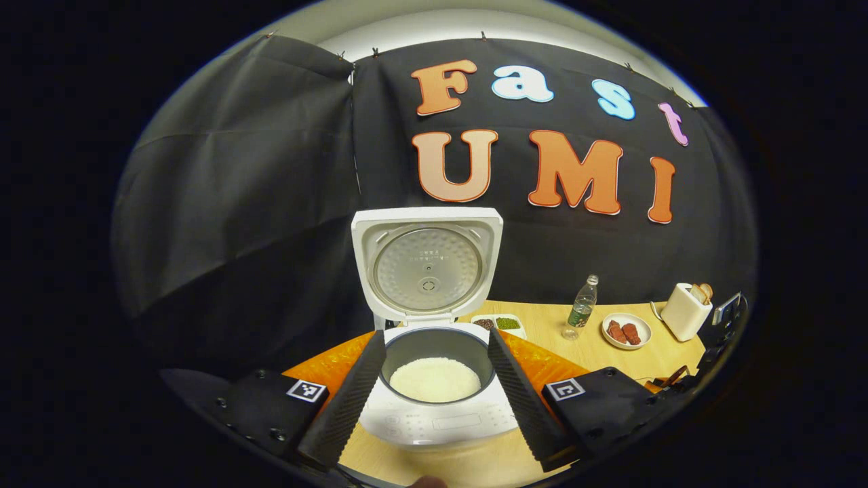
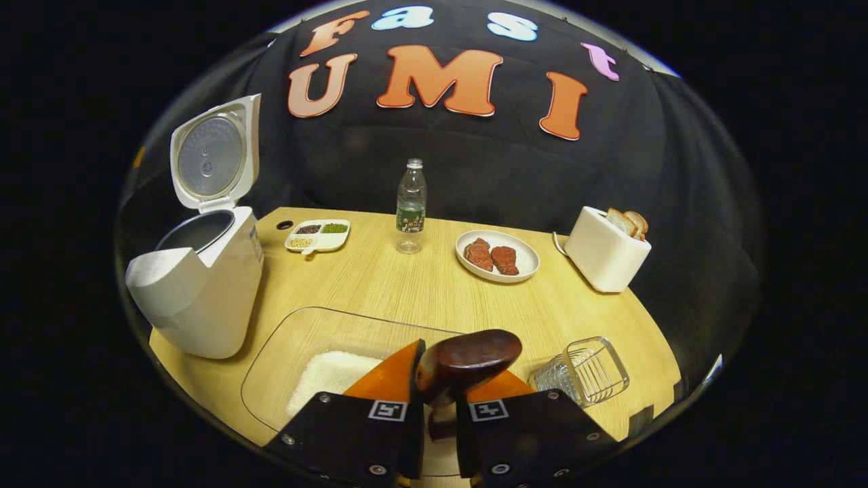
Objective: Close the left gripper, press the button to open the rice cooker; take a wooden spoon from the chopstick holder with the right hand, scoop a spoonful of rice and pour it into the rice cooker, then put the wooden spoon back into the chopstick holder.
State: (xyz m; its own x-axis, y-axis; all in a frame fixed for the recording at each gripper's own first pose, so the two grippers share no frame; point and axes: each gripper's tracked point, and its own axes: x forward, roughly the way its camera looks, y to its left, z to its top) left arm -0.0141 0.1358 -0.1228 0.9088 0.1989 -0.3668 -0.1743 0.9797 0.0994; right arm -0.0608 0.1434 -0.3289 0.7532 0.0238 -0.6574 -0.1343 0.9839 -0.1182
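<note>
The white rice cooker [image 1: 434,423] stands open with its lid [image 1: 427,268] upright and white rice [image 1: 434,379] in the pot. My left gripper [image 1: 435,335] is open in front of it, one finger on each side of the pot, holding nothing. My right gripper [image 2: 437,400] is shut on the handle of a dark wooden spoon [image 2: 468,359], whose bowl pokes up over the right end of a glass dish [image 2: 271,366] with rice [image 2: 325,373] in it. The wire chopstick holder [image 2: 583,369] stands just to the spoon's right. The open cooker [image 2: 196,291] stands at the table's left.
On the wooden table [image 2: 420,291] stand a water bottle [image 2: 411,207], a plate of meat [image 2: 497,256], a white toaster [image 2: 603,251] with bread, and a small divided tray of beans [image 2: 317,234]. The table's front edge is close below the dish.
</note>
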